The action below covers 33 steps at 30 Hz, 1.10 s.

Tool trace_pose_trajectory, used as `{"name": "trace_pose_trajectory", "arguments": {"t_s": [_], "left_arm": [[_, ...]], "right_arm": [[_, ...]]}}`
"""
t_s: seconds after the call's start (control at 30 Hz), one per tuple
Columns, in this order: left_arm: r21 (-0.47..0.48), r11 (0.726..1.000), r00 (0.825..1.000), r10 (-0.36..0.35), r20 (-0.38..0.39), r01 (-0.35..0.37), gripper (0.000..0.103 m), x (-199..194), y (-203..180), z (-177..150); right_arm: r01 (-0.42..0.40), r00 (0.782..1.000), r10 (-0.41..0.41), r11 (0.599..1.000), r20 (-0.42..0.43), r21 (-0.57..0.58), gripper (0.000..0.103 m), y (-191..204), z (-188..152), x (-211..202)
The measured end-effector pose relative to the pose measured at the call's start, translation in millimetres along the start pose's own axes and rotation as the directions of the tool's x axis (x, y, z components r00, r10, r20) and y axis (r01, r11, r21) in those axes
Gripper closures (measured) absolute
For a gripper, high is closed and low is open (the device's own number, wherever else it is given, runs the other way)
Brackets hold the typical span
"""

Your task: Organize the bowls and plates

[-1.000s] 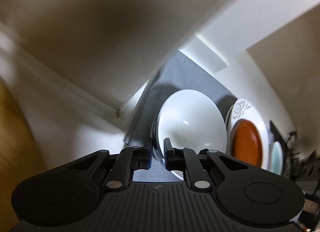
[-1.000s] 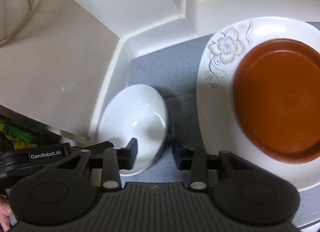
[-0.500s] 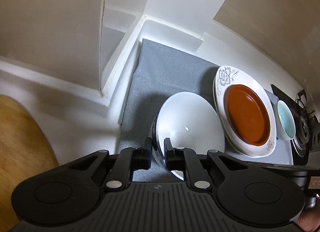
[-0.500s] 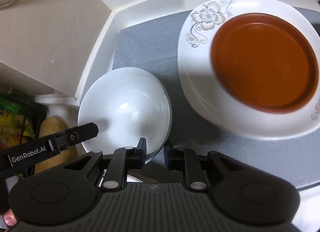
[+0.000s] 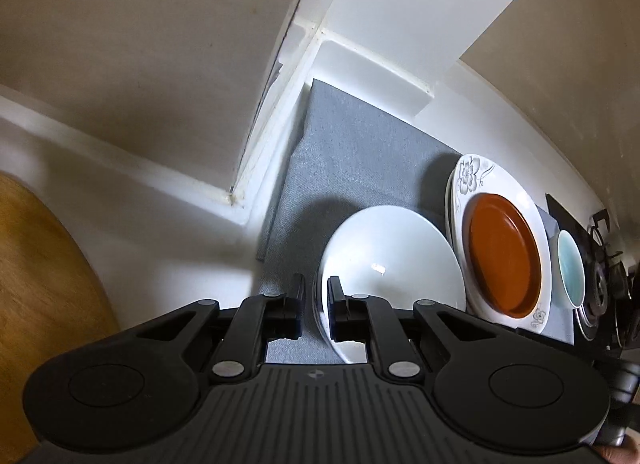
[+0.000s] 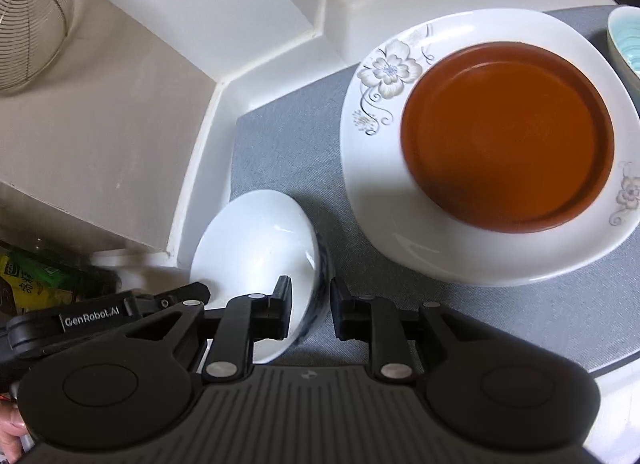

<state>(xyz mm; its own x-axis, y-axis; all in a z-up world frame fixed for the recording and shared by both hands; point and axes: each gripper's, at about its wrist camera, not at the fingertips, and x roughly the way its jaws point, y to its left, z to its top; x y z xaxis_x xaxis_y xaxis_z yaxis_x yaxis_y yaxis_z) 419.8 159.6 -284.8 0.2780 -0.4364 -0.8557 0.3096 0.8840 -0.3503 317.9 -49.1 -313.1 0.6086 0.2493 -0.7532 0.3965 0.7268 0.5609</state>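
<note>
A white bowl [image 5: 394, 252] rests on a grey mat [image 5: 352, 152]. My left gripper [image 5: 316, 304] is shut on its near rim. The bowl also shows in the right wrist view [image 6: 256, 248], where my right gripper [image 6: 310, 304] is open with its jaws on either side of the bowl's right rim. A brown plate [image 6: 508, 132] lies on a white floral plate [image 6: 384, 76] to the right; both show in the left wrist view, the brown plate [image 5: 504, 252] on the floral plate [image 5: 472, 172]. A light blue bowl [image 5: 570, 268] stands beyond them.
White ledges and a wall corner [image 5: 316, 32] border the mat at the back. A wooden board [image 5: 36, 284] lies at the left. A stove burner [image 5: 604, 288] sits at the far right. A wire strainer [image 6: 28, 12] hangs at top left in the right wrist view.
The right gripper's jaws have opened wider than half a second ago. The left gripper keeps its hold on the white bowl while its view has swung over the mat.
</note>
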Motion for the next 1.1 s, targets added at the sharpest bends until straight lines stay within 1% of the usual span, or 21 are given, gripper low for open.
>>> {"name": "trace_pose_trajectory", "arguments": {"t_s": [0.1,0.13,0.17,0.2,0.23,0.27,0.33,0.4,0.47,0.57,0.63,0.77,0.87,0.93,1.03,1.1], "left_arm": [[-0.007,1.000,0.999,0.014,-0.035,-0.014,0.092,10.8,-0.4,-0.1],[-0.020,1.000,0.999,0.012,-0.048,-0.013,0.092,13.1,-0.5,-1.3],[-0.015,0.999,0.998,0.050,-0.039,-0.051,0.093,13.4,-3.9,-1.9],[0.007,0.995,0.995,0.100,-0.028,-0.100,0.093,11.9,-8.4,-4.0],[0.028,0.992,0.992,0.125,-0.019,-0.125,0.093,10.0,-12.1,-6.3],[0.035,0.992,0.992,0.124,-0.016,-0.123,0.093,8.2,-14.2,-7.6],[0.020,0.994,0.994,0.104,-0.028,-0.104,0.093,6.8,-15.5,-8.4],[0.018,0.993,0.992,0.119,-0.039,-0.119,0.092,8.3,-18.6,-8.3],[0.018,0.990,0.989,0.141,-0.046,-0.141,0.092,7.5,-24.3,-9.4],[0.024,0.985,0.984,0.171,-0.043,-0.170,0.092,-3.2,-36.6,-13.2],[0.050,0.980,0.981,0.193,-0.024,-0.192,0.092,-13.0,-49.8,-17.9],[0.084,0.974,0.976,0.214,-0.025,-0.212,0.092,-26.5,-83.7,-24.6],[0.143,0.965,0.974,0.226,-0.011,-0.222,0.091,-31.5,-119.2,-28.4],[0.183,0.957,0.974,0.228,0.003,-0.225,0.091,-32.3,-145.6,-31.2],[0.206,0.952,0.973,0.231,-0.006,-0.225,0.091,-33.5,-180.2,-40.2],[0.222,0.948,0.972,0.235,-0.006,-0.228,0.091,-31.9,-204.3,-46.7]], "right_arm": [[-0.003,1.000,0.003,1.000,0.020,-0.001,0.075,1.3,-0.4,3.3],[-0.015,1.000,0.015,1.000,0.027,-0.008,0.079,1.8,-1.1,3.8],[-0.035,0.999,0.036,0.999,0.035,-0.031,0.087,2.4,-1.0,2.5],[-0.069,0.997,0.071,0.996,0.036,-0.048,0.087,2.9,-0.6,0.5],[-0.087,0.995,0.088,0.995,0.037,-0.052,0.086,3.2,-0.2,-2.3],[-0.082,0.995,0.085,0.995,0.044,-0.053,0.086,3.6,-0.1,-4.7],[-0.059,0.997,0.061,0.997,0.045,-0.056,0.087,3.2,1.5,-6.0],[-0.063,0.997,0.064,0.997,0.032,-0.034,0.087,-2.0,3.7,-3.4],[-0.076,0.996,0.077,0.997,0.038,-0.010,0.088,-6.0,4.0,-4.6],[-0.089,0.995,0.089,0.996,0.043,-0.015,0.088,-6.5,0.4,-15.4],[-0.113,0.992,0.112,0.994,0.052,0.010,0.088,-12.4,-3.9,-27.6],[-0.153,0.985,0.148,0.987,0.093,0.053,0.087,-31.3,-9.3,-59.5],[-0.173,0.975,0.167,0.985,0.143,0.029,0.087,-48.8,-8.1,-86.8],[-0.195,0.969,0.183,0.979,0.168,0.057,0.087,-68.3,-6.3,-102.4],[-0.229,0.958,0.200,0.965,0.203,0.127,0.087,-101.4,-6.7,-124.4],[-0.232,0.951,0.197,0.964,0.238,0.131,0.087,-118.5,-8.5,-140.9]]}}
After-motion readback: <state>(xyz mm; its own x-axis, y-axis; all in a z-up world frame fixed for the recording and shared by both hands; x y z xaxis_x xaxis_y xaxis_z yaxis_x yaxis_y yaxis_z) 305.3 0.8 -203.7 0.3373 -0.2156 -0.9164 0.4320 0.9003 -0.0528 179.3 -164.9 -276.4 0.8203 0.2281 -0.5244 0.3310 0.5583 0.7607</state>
